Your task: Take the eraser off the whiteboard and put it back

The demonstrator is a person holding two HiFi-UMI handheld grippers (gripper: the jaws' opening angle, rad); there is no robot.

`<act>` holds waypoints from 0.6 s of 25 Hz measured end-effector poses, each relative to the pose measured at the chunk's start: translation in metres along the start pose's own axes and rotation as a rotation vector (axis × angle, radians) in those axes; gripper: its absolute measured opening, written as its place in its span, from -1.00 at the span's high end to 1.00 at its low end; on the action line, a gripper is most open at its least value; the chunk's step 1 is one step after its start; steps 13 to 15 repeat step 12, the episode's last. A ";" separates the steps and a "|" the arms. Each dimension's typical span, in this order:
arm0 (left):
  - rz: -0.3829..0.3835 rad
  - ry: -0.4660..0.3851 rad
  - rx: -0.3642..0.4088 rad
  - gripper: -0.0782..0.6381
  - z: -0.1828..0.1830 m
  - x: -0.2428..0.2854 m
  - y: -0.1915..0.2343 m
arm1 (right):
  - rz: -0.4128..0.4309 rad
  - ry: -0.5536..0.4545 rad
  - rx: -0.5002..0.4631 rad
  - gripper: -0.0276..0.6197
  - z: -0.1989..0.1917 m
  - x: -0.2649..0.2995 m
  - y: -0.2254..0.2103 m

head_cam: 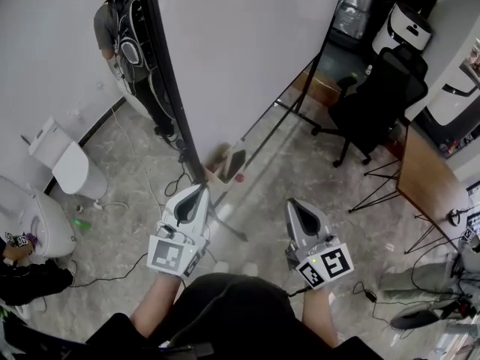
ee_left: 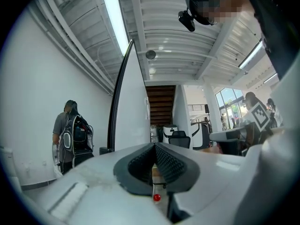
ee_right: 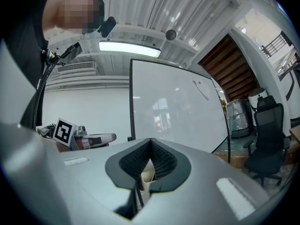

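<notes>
Pale marble floor (head_cam: 300, 163) with cables (head_cam: 112, 278) trailing over it, and a big whiteboard (head_cam: 240, 51) on a black stand (head_cam: 169, 88) straight ahead of me. An office chair (head_cam: 379, 96) sits off to the right, and a person (head_cam: 124, 32) with a backpack stands past the board's left edge.

Both tools are held level, short of the board. The left tool (head_cam: 201, 189) has its pads together on nothing, and the right tool (head_cam: 294, 202) is likewise closed and empty (the beige bit past its pads is a box (head_cam: 220, 162) on the floor by the stand).

I can't pin down the eraser for certain. A thin thing (ee_right: 201, 91) clings high on the board's face. If that is it, it is on the board, which suits a moment before lifting as well as one after its return.

Risks, as I judge them:
- Going for the wrong item because of that doubt.
- Closed pads that meet the eraser would shove it rather than grip it, and it could slide off and drop.
- A hard push could rock or shift the free-standing board, with someone close beyond it.
- The cables and the stand's legs could catch a foot on the way in.
</notes>
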State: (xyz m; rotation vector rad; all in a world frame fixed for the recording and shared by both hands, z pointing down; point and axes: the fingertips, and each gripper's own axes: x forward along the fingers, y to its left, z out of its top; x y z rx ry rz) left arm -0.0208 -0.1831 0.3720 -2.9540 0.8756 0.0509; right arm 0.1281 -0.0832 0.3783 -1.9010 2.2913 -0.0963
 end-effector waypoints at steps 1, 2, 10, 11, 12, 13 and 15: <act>-0.003 0.001 -0.002 0.77 -0.001 0.001 -0.001 | -0.002 0.001 0.000 0.89 0.000 0.000 -0.001; -0.005 0.001 -0.003 0.77 -0.002 0.002 -0.001 | -0.004 0.003 0.000 0.89 -0.001 -0.001 -0.002; -0.016 0.001 0.001 0.77 -0.002 0.014 0.002 | -0.006 0.008 -0.013 0.89 0.000 0.006 -0.008; -0.015 0.001 0.001 0.77 -0.002 0.015 0.003 | -0.006 0.009 -0.014 0.89 -0.001 0.007 -0.008; -0.013 0.001 0.000 0.77 -0.002 0.015 0.003 | -0.006 0.010 -0.016 0.89 -0.002 0.008 -0.008; -0.013 0.001 0.000 0.77 -0.002 0.015 0.003 | -0.006 0.010 -0.016 0.89 -0.002 0.008 -0.008; -0.013 0.001 0.000 0.77 -0.002 0.015 0.003 | -0.006 0.010 -0.016 0.89 -0.002 0.008 -0.008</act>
